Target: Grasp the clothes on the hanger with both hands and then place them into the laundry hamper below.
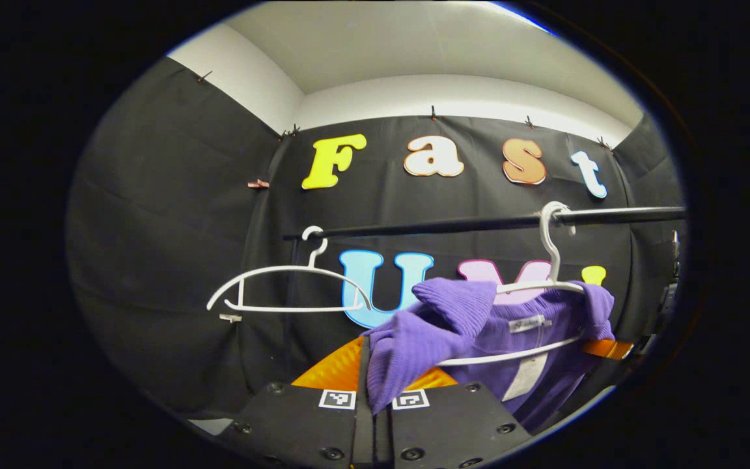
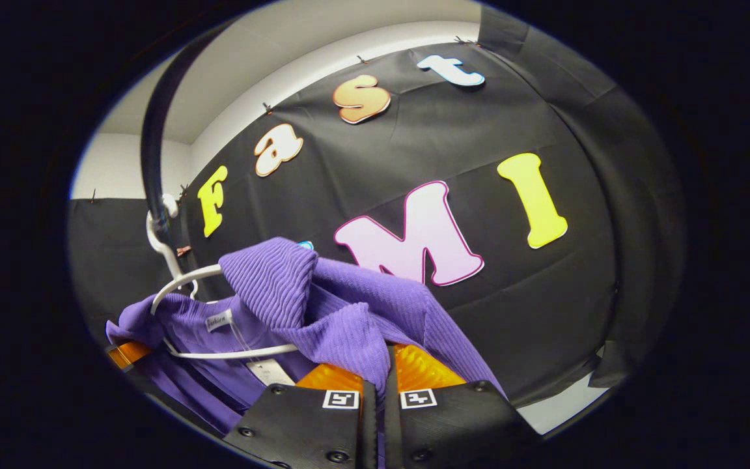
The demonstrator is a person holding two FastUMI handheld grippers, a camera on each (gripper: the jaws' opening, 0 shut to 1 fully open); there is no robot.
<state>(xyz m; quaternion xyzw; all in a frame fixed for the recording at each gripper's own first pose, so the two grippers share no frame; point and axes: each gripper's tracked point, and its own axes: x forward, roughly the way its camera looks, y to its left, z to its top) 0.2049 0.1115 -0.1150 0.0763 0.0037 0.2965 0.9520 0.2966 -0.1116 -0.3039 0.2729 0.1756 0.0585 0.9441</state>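
Purple ribbed knit sweater (image 1: 479,326) hangs on a white plastic hanger (image 1: 547,286), and this hanger hooks over the black horizontal rail (image 1: 479,225). In the left gripper view, 1 fold of the sweater comes down from the hanger to the left gripper (image 1: 381,407), and the 2 fingers stand almost together with the cloth pinched between them. That side of the sweater is pulled away from the hanger, while the rest is draped over the hanger's arm. A small white label (image 1: 527,324) sits at the neck, and a longer white tag (image 1: 525,378) hangs under it.

In the right gripper view, the same sweater (image 2: 349,312) lies just in front of the right gripper (image 2: 375,404), below and beside the hanger (image 2: 180,286). Its fingers are also nearly closed, with a fold of purple cloth caught in the narrow gap. The knit shows fine ribs, and 1 cuff or collar part is bunched up above the hanger's arm.

A second white plastic hanger (image 1: 284,290), with nothing on it, hangs on the rail farther from the sweater's hanger, in the left gripper view.
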